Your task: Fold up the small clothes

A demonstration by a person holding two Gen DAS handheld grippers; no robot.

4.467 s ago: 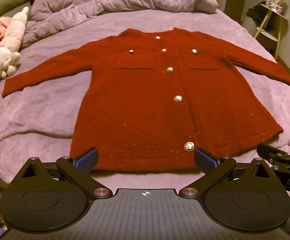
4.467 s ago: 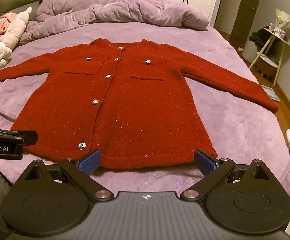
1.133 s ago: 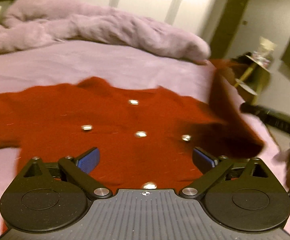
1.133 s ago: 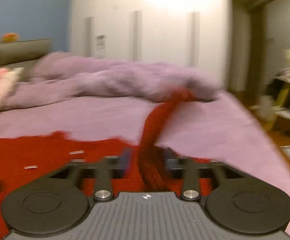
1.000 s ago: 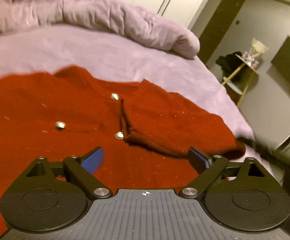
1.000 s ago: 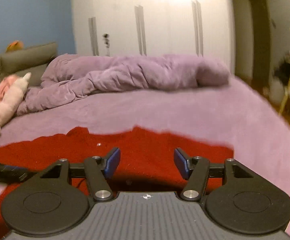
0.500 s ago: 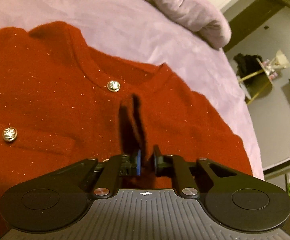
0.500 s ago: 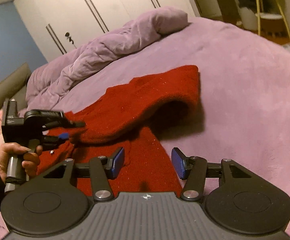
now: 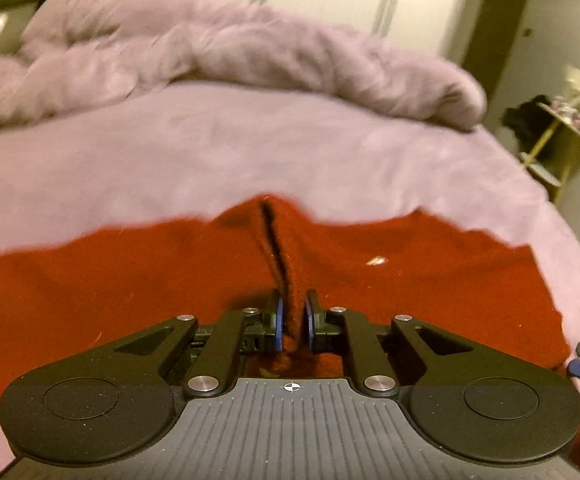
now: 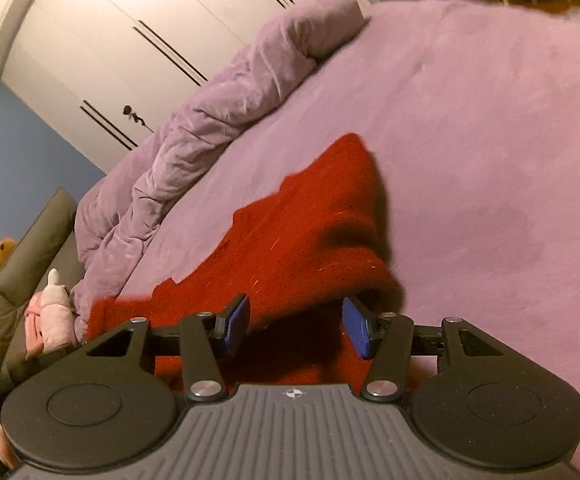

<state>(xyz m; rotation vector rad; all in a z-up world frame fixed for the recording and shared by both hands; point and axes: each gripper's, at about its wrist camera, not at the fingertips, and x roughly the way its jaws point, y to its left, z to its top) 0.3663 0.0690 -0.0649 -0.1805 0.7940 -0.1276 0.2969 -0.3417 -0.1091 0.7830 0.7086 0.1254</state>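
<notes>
Motion blur softens the left wrist view, and only the upper part of the red knitted button-front cardigan (image 9: pixel 430 280) shows, its hem hidden behind the tool body. It lies on the lilac plush bedspread (image 9: pixel 250 148). The left gripper (image 9: pixel 291 322) pinches a raised ridge of the knit between its blue pads. The right gripper (image 10: pixel 296 326), half open and just narrowing, straddles a folded-over hump of cardigan without visible pad contact. A rumpled lilac duvet (image 10: pixel 210 120) and pink plush toy (image 10: pixel 50 312) lie beyond.
</notes>
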